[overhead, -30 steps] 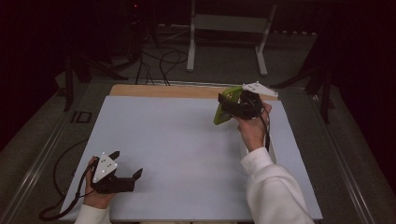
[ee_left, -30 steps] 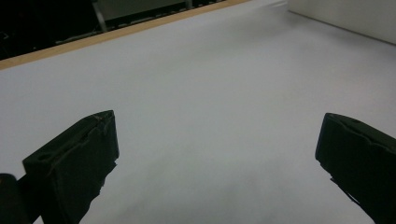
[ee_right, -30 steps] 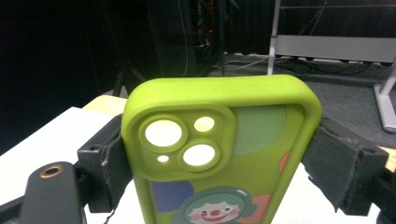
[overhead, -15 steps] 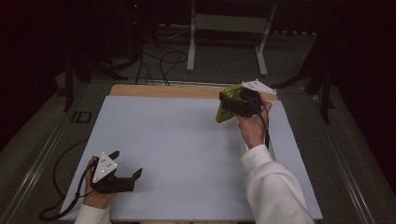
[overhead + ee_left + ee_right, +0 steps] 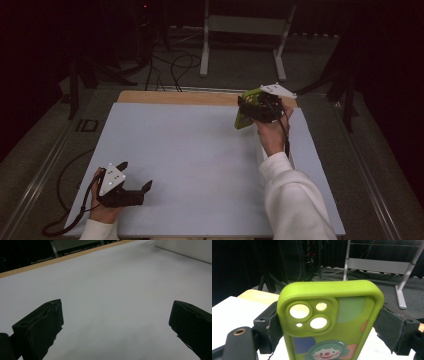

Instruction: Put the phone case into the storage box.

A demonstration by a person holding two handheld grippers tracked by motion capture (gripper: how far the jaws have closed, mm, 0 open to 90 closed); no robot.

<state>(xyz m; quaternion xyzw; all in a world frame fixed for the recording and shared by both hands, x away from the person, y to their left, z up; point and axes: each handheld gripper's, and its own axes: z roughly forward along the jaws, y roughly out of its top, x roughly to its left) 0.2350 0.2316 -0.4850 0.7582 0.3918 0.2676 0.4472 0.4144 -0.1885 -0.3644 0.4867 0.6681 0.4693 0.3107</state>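
Over the far right part of the bench (image 5: 200,150), the right gripper (image 5: 252,107) is held up off the white surface with a lime-green phone case (image 5: 246,111) clamped between its fingers (image 5: 272,327). From the right gripper view the case (image 5: 329,322) stands nearly upright, its back facing the camera, with the camera cut-outs at the upper left, coloured round patches and a cartoon clown face lower down. One black pad presses on each long edge of the case, so the fingers stand wide but are closed on it. The person's right hand (image 5: 272,135) grips the tool from below, and a white sleeve (image 5: 295,200) runs back toward the near edge. Near the front left corner of the bench, the left gripper (image 5: 135,190) rests low over the surface in the left hand (image 5: 102,210). Its fingers (image 5: 40,327) are spread wide apart, with bare white benchtop between them and nothing in their hold. A strip of bare wood (image 5: 175,96) shows along the far edge of the bench.
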